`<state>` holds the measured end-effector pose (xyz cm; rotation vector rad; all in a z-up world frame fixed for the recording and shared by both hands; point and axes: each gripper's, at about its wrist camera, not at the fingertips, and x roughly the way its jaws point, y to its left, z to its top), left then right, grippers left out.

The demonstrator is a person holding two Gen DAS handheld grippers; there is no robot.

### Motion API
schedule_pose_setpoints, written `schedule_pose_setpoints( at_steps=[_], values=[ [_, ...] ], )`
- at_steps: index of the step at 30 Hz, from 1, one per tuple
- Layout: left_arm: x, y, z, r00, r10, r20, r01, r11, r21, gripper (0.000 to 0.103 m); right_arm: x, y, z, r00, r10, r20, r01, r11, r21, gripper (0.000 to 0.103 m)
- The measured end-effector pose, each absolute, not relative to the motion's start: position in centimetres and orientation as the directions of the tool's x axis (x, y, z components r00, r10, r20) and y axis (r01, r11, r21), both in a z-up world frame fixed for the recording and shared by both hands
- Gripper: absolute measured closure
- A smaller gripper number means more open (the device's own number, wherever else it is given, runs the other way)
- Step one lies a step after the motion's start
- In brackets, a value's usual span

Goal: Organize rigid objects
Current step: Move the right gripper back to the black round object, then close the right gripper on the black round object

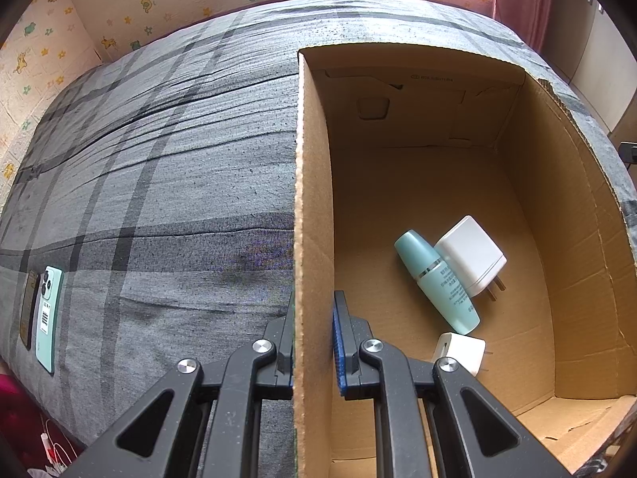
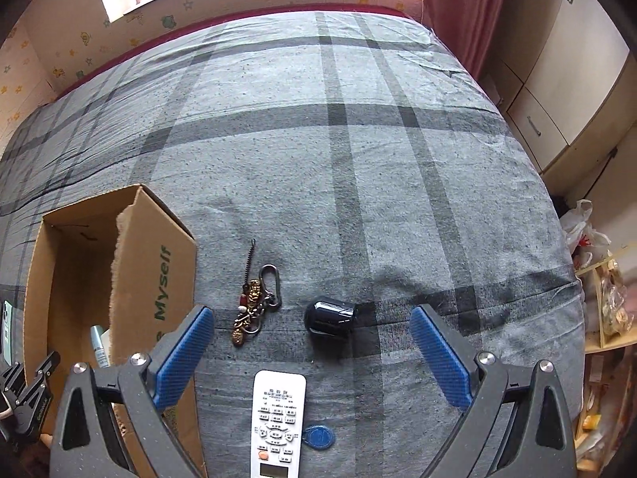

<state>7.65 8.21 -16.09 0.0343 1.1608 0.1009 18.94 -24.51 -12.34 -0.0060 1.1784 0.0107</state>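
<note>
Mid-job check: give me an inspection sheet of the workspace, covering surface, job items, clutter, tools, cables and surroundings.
Surface: grey plaid bedsheet, wrinkled.
Job's things, boxed: teal bottle and two white chargers lie in the cardboard box.
Job's things, loose: white remote, blue key fob, dark rounded object and keychain on the sheet.
Clutter: two phones lie left of the box.
Tools: left tool shut on the box's left wall; right tool open above the remote, holding nothing.
Cables: thin white cord at the lower left edge.
Surroundings: patterned wallpaper, window, red curtain, cabinets.
</note>
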Motion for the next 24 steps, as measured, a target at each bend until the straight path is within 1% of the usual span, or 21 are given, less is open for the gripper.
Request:
schedule_pose_setpoints(
  at_steps=[11, 21, 22, 24],
  values=[
    [7.6, 8.1, -16.1, 0.396, 0.099, -0.913, -0.061, 0.995, 0.082, 0.088, 20.7, -26.7, -18.0, 0.298, -0.011, -0.955, 0.049, 0.999, 0.004, 0.002],
    [7.6, 8.2, -16.0, 0.396, 0.097, -0.913, -0.063, 0.995, 0.079, 0.089, 21.9, -27.0, -21.6, 0.234, -0.005, -0.972, 0.061, 0.998, 0.009, 0.003],
    [7.6, 8.2, -16.0, 0.396, 0.097, -0.913, -0.063, 0.995, 0.078, 0.088, 21.9, -26.9, -21.9, 0.229, -0.004, -0.974, 0.060, 0.998, 0.010, 0.003],
    [7.6, 8.2, -16.0, 0.396, 0.095, -0.913, -0.064, 0.995, 0.076, 0.088, 22.0, -26.9, -22.3, 0.224, -0.005, -0.975, 0.062, 0.998, 0.010, 0.007]
  ],
)
